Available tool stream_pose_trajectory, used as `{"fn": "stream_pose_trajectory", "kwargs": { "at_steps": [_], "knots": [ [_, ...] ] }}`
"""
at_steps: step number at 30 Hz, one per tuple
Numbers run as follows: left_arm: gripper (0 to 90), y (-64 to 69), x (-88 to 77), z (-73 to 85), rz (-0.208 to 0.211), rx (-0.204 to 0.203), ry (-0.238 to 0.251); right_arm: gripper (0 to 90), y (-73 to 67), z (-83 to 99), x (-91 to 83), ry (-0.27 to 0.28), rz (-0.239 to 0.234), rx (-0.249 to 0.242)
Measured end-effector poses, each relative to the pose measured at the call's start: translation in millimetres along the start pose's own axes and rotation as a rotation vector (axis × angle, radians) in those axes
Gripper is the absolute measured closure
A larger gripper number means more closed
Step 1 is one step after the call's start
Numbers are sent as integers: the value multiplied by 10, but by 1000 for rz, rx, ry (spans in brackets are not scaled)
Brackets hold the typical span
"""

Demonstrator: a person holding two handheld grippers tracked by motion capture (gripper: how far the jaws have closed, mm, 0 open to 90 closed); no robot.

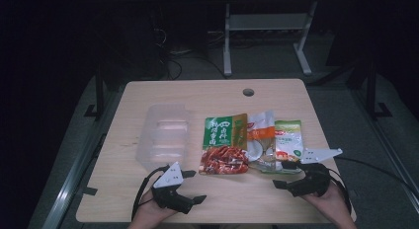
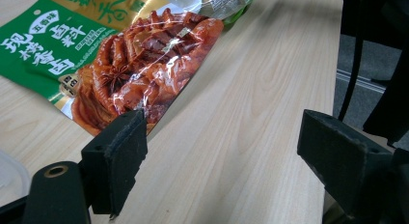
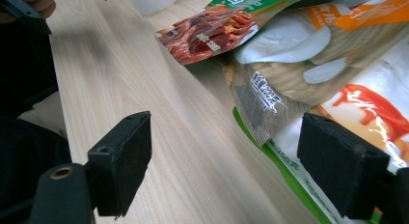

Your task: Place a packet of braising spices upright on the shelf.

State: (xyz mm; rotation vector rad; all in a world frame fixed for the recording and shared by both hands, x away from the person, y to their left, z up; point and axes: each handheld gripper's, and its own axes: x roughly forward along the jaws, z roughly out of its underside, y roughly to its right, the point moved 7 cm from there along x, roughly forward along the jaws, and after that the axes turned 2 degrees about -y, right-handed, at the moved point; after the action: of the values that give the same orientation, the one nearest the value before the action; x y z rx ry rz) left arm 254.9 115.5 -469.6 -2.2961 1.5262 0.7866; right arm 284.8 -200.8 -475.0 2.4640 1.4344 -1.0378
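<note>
Three food packets lie side by side in the middle of the wooden table: a green and red packet, an orange and white packet, and a green and white packet. My left gripper rests near the front edge, open and empty, its jaws pointing at the red end of the first packet. My right gripper is open and empty too, at the near corner of the right-hand packets.
A clear plastic tray lies left of the packets. A cable hole sits near the table's far edge. Beyond the table stand a grey frame leg and dark floor.
</note>
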Motion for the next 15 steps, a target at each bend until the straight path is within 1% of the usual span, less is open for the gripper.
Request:
{"fn": "stream_pose_trajectory", "kwargs": {
  "at_steps": [2, 4, 7, 10, 11, 15],
  "knots": [
    [181, -6, 9, -6, 0, -2, 4, 188, 1, 0, 9, -3, 0, -2],
    [184, -17, 15, -8, -6, 2, -1, 183, 2, -8, 26, -7, -1, 2],
    [186, -24, 39, -14, -10, -3, 1, 181, 3, -44, 42, -4, 3, -7],
    [194, -30, 41, -16, -14, -5, 3, 178, -10, -79, 60, -1, -6, -9],
    [195, -34, 39, -16, -17, -3, 4, 176, -12, -94, 64, -2, -6, -1],
    [194, -57, 38, -13, -28, -4, -4, 176, -11, -186, 74, 3, -10, 6]
  ]
}}
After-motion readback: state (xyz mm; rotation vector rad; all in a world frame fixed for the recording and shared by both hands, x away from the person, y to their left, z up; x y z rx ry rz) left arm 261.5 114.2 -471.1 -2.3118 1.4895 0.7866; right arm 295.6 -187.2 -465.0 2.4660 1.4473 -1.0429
